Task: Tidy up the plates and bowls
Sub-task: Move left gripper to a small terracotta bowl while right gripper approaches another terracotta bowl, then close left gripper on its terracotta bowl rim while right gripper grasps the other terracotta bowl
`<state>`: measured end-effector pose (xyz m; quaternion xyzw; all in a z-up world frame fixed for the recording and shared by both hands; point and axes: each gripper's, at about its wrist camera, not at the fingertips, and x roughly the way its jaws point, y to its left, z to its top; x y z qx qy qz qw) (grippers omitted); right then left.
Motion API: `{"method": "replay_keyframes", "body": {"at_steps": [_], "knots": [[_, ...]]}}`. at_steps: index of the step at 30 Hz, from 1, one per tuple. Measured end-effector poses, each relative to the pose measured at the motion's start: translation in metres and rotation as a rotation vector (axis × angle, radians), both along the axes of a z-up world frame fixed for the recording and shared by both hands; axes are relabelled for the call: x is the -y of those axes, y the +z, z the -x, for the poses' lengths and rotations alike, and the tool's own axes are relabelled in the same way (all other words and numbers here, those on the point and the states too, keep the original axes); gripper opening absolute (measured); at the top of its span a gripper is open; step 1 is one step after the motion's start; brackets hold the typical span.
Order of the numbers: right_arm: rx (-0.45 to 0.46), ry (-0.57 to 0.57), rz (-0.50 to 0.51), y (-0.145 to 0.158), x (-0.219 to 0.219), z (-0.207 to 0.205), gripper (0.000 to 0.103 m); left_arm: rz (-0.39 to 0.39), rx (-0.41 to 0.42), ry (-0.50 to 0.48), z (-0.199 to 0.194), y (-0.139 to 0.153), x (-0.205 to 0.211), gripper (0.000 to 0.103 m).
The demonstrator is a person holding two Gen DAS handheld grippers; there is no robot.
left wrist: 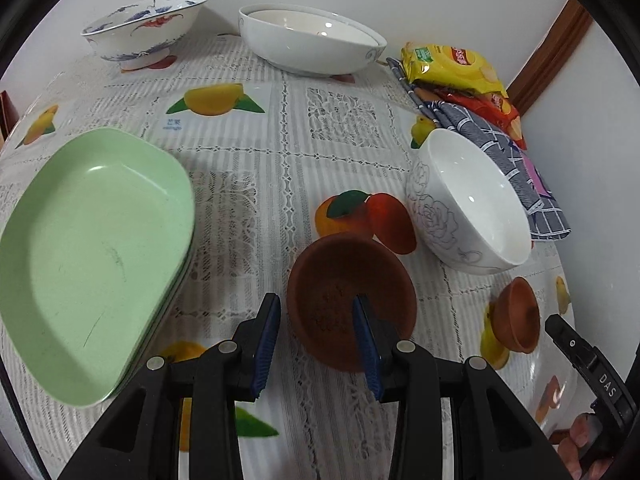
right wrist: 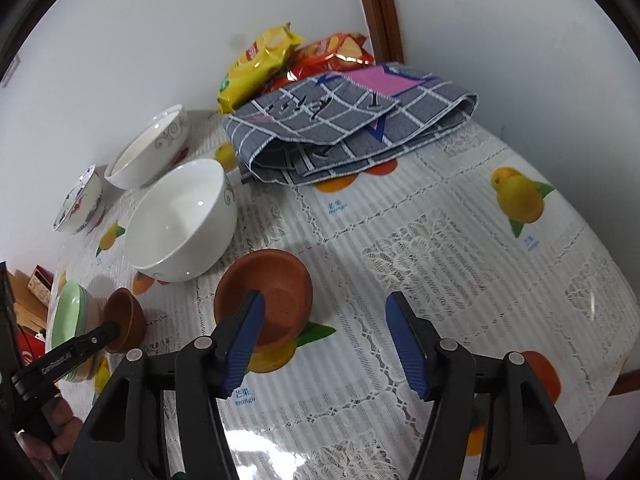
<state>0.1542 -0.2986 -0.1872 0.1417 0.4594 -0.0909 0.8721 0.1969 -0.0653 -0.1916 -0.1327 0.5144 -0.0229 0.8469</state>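
2 terracotta dishes on bench: left gripper (left wrist: 316,344) fingers spread, straddling near rim of brown dish (left wrist: 350,300); right gripper (right wrist: 334,344) spread, empty, w/ 2nd brown dish (right wrist: 264,300) at its left finger. Close left squarely on rim, lift level, nest into 2nd.

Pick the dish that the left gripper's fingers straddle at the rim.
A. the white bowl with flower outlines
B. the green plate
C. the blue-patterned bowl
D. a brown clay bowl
D: one of the left gripper's fingers sits inside the brown clay bowl and the other outside its rim.
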Motion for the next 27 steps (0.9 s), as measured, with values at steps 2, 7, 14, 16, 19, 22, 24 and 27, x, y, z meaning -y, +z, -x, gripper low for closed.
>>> {"method": "replay_keyframes", "body": {"at_steps": [2,7,14,16,19,22,24,27], "knots": [[-0.010,0.000,0.007,-0.003,-0.002,-0.003,0.059,-0.013,-0.008,-0.010,-0.005,-0.004,0.003,0.035],[-0.052,-0.001,0.016,-0.016,-0.007,-0.014,0.056,-0.049,0.009,-0.024,-0.013,-0.004,0.008,0.035],[-0.085,-0.034,0.064,-0.033,-0.016,-0.023,0.053,-0.095,0.040,-0.093,-0.017,-0.005,0.013,0.036],[-0.089,-0.028,0.090,-0.035,-0.019,-0.024,0.053,-0.073,0.047,-0.098,-0.019,-0.005,0.011,0.037],[-0.096,-0.027,0.102,-0.035,-0.020,-0.023,0.053,-0.021,0.050,-0.090,-0.021,-0.005,0.004,0.037],[-0.087,-0.048,0.073,-0.034,-0.016,-0.021,0.053,-0.023,0.059,-0.096,-0.020,-0.005,0.004,0.037],[-0.084,-0.063,0.045,-0.034,-0.011,-0.019,0.053,-0.050,0.067,-0.103,-0.019,-0.006,0.008,0.037],[-0.084,-0.076,0.006,-0.033,-0.007,-0.020,0.053,-0.066,0.077,-0.094,-0.018,-0.007,0.010,0.037]]}}
